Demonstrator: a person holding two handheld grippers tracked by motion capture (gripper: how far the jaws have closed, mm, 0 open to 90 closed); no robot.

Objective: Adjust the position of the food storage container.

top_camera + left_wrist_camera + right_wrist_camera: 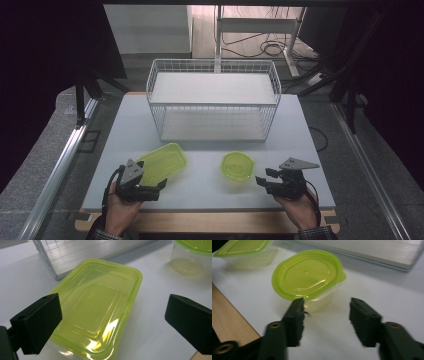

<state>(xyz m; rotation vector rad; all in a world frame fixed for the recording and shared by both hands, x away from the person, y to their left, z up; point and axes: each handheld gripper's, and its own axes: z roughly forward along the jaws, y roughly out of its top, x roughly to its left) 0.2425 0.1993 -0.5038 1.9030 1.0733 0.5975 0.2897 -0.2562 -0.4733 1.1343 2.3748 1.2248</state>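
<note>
Glossy translucent rectangular tub [100, 307], octagonal tub [308, 277]

Wire basket [212, 100] behind both containers [162, 162]

Two clear tubs with translucent lime-green lids, one rectangular [161, 162], one round [238, 165], sit on a pale grey mat [300, 145] over a light wood table [225, 222]. A white wire basket [212, 100] stands behind; both grippers [161, 184] [260, 180] are black.
</note>
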